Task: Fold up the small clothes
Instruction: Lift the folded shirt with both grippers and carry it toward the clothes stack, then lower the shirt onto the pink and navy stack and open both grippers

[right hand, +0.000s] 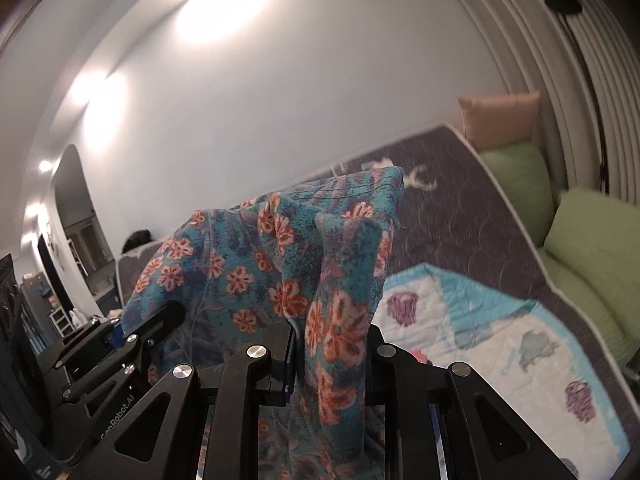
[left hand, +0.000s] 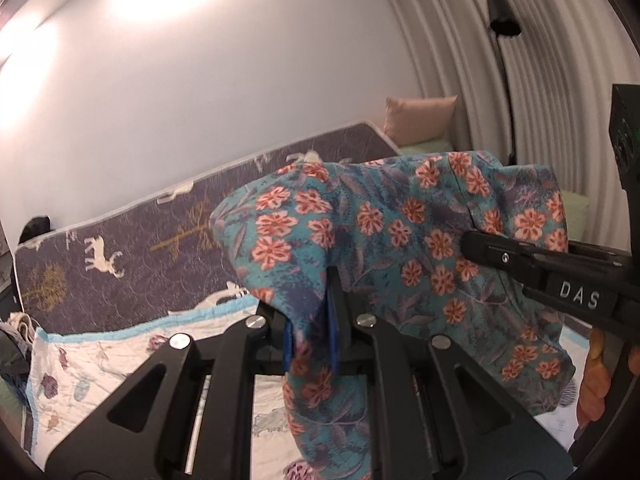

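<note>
We are holding the floral garment (left hand: 400, 248) aloft above the white quilt (left hand: 92, 364), which is lying on the dark deer-print mattress (left hand: 132, 248). Our left gripper (left hand: 310, 332) is clamping a fold of the cloth between narrowed blue pads. Our right gripper (right hand: 332, 356) is likewise pinching a bunched edge. The cloth is hanging between both tools.

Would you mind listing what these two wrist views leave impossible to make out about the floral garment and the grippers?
- Floral garment: its type and full outline; bunched in both views, its lower part behind the gripper frames.
- Left gripper: its pads' contact; cloth covers them in the left wrist view.
- Right gripper: its fingertips; cloth drapes over them in the right wrist view.
- Quilt: what lies beneath the garment; blocked in both.
</note>
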`<action>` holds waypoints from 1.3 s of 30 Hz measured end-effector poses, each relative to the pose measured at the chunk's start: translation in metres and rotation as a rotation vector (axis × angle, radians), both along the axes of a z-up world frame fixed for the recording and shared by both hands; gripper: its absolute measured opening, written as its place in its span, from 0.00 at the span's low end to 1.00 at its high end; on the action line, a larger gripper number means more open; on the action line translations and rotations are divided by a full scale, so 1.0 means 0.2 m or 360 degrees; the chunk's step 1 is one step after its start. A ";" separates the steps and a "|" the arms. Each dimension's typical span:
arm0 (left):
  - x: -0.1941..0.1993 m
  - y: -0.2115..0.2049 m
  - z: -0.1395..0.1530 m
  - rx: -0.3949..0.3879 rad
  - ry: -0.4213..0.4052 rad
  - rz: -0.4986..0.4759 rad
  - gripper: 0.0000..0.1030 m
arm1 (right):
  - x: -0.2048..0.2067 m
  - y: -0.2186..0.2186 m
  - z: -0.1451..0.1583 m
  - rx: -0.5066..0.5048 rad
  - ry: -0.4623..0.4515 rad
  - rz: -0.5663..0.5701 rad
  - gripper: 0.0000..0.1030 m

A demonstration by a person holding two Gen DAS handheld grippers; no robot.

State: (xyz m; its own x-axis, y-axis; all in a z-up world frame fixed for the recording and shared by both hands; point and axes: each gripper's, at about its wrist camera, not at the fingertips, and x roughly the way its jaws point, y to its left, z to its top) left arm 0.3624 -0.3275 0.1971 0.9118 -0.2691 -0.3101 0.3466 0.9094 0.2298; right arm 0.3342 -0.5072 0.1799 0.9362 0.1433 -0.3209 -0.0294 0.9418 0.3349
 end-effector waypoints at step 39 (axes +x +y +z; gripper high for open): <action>-0.05 0.41 -0.80 -0.0057 0.0561 0.0028 0.82 | -0.34 0.11 -0.63 -0.0197 0.0384 -0.0221 0.67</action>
State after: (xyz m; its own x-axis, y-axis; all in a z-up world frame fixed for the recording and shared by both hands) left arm 0.3525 -0.2463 0.0378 0.7551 -0.2705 -0.5972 0.3830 0.9213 0.0670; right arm 0.2664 -0.4862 0.0543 0.8388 -0.0349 -0.5433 0.1690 0.9653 0.1989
